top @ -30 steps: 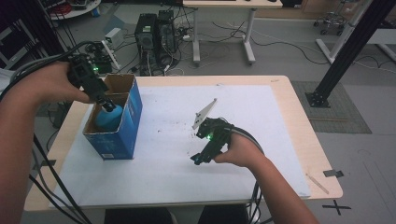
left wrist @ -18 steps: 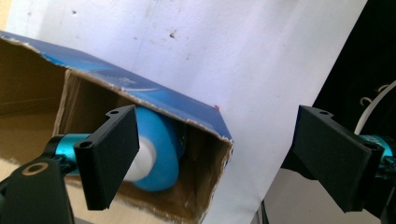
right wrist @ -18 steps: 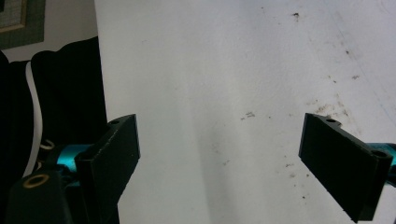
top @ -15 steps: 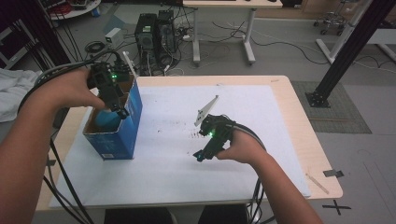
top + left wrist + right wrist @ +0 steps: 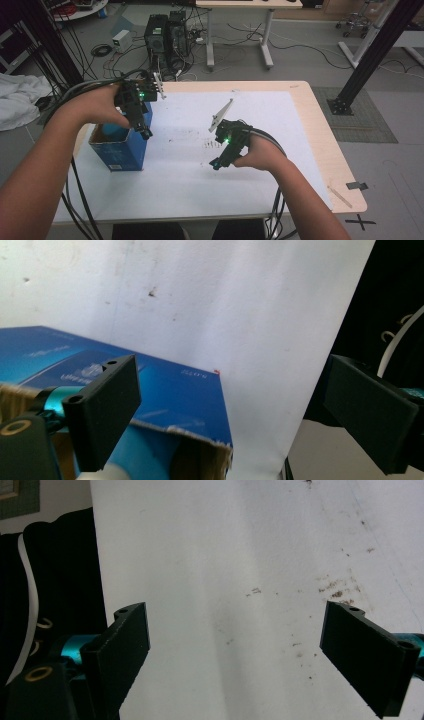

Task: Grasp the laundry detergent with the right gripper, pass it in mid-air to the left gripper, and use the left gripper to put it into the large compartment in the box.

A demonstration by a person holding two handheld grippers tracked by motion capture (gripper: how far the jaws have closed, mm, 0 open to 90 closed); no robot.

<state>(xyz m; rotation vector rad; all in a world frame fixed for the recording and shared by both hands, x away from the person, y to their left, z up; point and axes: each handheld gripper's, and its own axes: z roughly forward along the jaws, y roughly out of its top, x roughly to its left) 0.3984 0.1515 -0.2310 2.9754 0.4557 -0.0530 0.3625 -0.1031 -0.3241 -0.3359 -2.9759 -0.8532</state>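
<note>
The counter (image 5: 300, 100) is covered by a white sheet (image 5: 280, 150). At its left side stands an open blue box (image 5: 120, 152) with a teal thing (image 5: 112, 132) inside. The left gripper (image 5: 145, 132) is held at the box's right rim, nearer than the right gripper (image 5: 216, 164); its jaws have just been opening, are wide, and nothing is between them. The box wall lies below and left of them. The right jaws are also spread wide over bare sheet.
</note>
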